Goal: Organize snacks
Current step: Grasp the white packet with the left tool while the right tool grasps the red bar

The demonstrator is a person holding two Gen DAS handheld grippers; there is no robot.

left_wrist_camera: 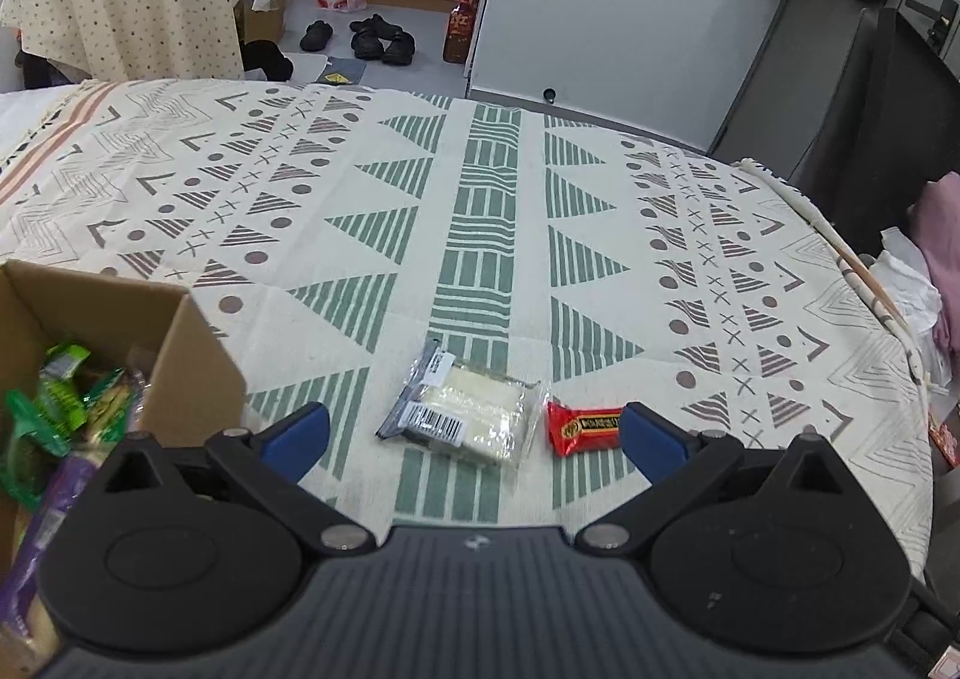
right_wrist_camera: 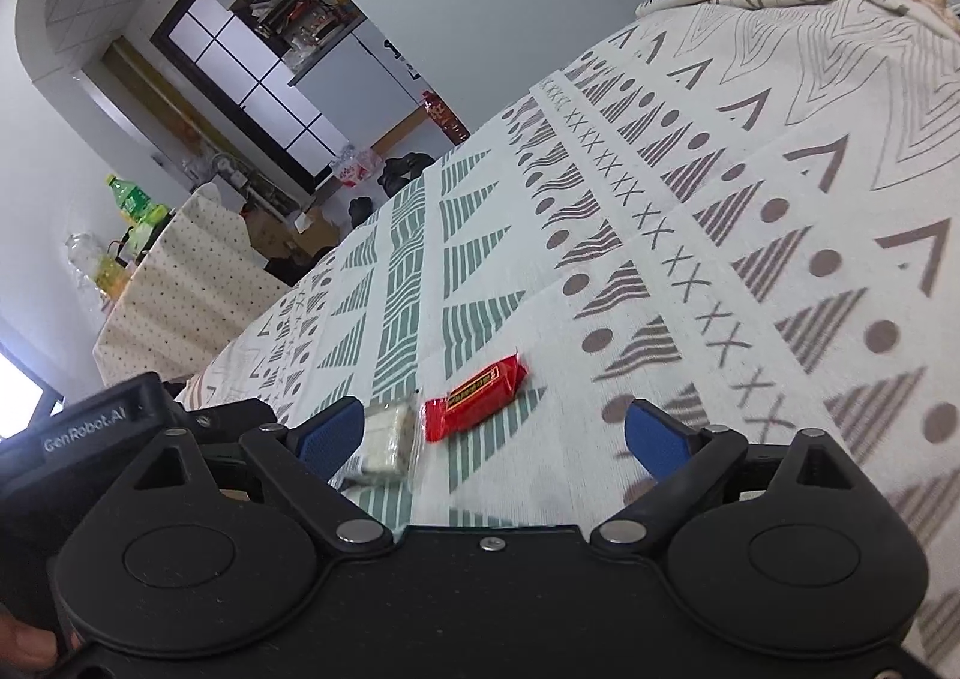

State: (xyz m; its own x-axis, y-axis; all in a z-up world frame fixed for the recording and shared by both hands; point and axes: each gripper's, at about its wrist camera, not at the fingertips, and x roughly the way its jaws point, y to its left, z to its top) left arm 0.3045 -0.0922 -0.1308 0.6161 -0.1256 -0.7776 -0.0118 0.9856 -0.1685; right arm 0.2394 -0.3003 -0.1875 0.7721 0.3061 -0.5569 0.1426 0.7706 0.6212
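Note:
A clear packet of pale biscuits (left_wrist_camera: 465,422) and a small red snack bar (left_wrist_camera: 583,427) lie side by side on the patterned cloth, just ahead of my left gripper (left_wrist_camera: 474,439), which is open and empty above them. A cardboard box (left_wrist_camera: 180,343) at the left holds several green and purple snack packs (left_wrist_camera: 54,409). In the right wrist view the red bar (right_wrist_camera: 474,398) and the biscuit packet (right_wrist_camera: 387,442) lie just ahead of my right gripper (right_wrist_camera: 495,436), which is open and empty.
The patterned tablecloth (left_wrist_camera: 480,199) covers a round table; its far edge drops to the floor. The left gripper's body (right_wrist_camera: 90,421) shows at the left of the right wrist view. A second cloth-covered table (left_wrist_camera: 132,1) stands beyond, and white and pink cloth (left_wrist_camera: 936,271) lies at the right.

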